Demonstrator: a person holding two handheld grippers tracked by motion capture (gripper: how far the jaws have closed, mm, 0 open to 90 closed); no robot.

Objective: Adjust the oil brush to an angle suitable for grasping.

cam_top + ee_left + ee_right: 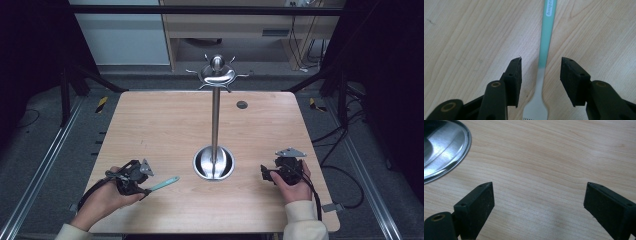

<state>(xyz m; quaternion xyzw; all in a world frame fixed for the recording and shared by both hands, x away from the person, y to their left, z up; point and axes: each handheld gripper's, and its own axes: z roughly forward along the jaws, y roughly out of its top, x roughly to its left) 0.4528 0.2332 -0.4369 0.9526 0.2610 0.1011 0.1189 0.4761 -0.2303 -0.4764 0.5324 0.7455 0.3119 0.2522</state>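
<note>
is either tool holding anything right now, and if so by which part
Nothing is held. The left tool is open, its pads standing clear on either side of the toothbrush lying on the table, near the neck. The right tool is open over bare wood.

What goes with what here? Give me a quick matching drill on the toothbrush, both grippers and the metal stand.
1 toothbrush
2 left gripper
3 right gripper
4 metal stand

A upright at the table's middle
B open, bare wood between its jaws
C flat on the table
D open, astride the mint handle, pads clear of it

Pairs: 1-C, 2-D, 3-B, 4-A
</note>
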